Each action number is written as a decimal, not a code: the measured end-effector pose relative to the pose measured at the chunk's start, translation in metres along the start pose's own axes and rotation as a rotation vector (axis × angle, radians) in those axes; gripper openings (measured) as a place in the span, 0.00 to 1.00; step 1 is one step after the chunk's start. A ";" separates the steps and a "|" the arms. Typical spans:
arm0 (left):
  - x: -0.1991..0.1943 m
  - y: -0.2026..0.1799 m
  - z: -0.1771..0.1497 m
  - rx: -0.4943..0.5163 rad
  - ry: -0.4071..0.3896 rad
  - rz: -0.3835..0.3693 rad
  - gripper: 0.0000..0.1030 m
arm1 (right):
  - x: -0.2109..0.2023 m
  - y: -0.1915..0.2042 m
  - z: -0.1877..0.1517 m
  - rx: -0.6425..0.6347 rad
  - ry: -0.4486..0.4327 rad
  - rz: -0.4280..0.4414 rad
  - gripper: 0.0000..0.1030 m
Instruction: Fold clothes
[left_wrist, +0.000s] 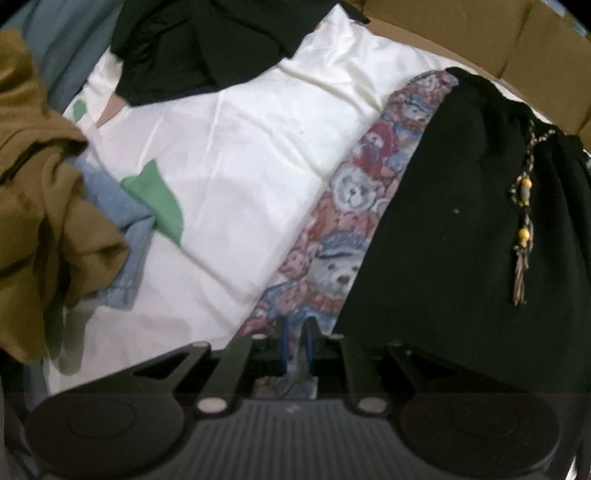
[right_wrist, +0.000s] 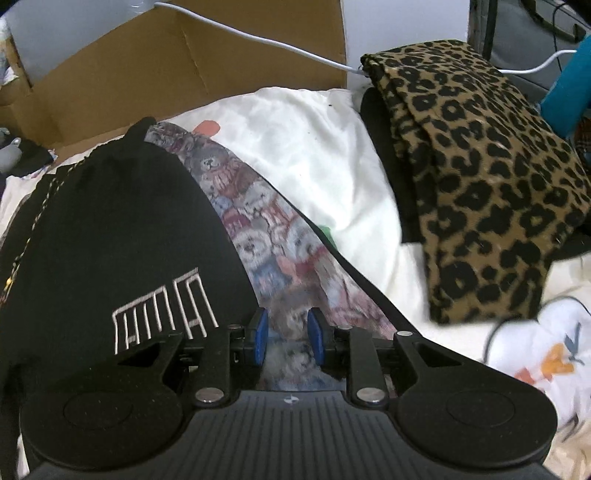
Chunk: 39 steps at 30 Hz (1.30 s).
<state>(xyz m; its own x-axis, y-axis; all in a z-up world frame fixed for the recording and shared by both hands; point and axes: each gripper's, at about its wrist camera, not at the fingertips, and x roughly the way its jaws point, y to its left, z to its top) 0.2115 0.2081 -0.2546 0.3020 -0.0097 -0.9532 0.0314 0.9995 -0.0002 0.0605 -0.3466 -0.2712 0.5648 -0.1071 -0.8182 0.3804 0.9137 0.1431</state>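
Right now you're holding the teddy-bear print fabric (left_wrist: 347, 206) in both grippers. Your left gripper (left_wrist: 295, 332) is nearly closed, its blue pads pinching a fold of that bear cloth, which is bunching up between the fingers and trailing back toward the camera. Your right gripper (right_wrist: 286, 332) is standing a little wider, with the same bear fabric (right_wrist: 258, 221) gathered between its blue pads (right_wrist: 260, 332); it looks gripped there, the cloth filling the gap.

That bear print is running as a long strip across the white bedsheet (left_wrist: 240, 155), and the black garment (left_wrist: 461, 221) is lying on top of it, covering one side. In the right wrist view you're seeing white outlined lettering (right_wrist: 162, 314) on that black garment (right_wrist: 110, 221), just beside the left finger. In the left wrist view a braided drawstring with yellow beads (left_wrist: 522, 221) is hanging down over the black cloth.

Off to the left in the left wrist view, an olive-brown garment (left_wrist: 44, 221) is sitting crumpled with a light blue piece (left_wrist: 122, 221) tucked against it. In the right wrist view a folded leopard-print garment (right_wrist: 480, 166) is resting on the sheet, well apart from your fingers, and a cardboard box (right_wrist: 166, 74) is standing behind the bedding.
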 end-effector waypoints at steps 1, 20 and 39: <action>0.001 0.003 0.000 -0.022 0.008 -0.005 0.11 | -0.003 -0.001 -0.002 0.000 0.001 -0.002 0.29; -0.019 0.014 0.004 -0.067 0.056 -0.090 0.11 | -0.040 -0.041 -0.030 -0.079 0.070 -0.186 0.28; -0.041 -0.068 0.003 0.204 0.011 -0.241 0.11 | -0.021 -0.037 -0.015 -0.235 0.070 -0.124 0.37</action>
<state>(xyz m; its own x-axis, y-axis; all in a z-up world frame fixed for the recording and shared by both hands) 0.2001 0.1403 -0.2143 0.2523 -0.2442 -0.9363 0.2915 0.9419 -0.1671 0.0236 -0.3719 -0.2676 0.4695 -0.2037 -0.8591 0.2587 0.9621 -0.0868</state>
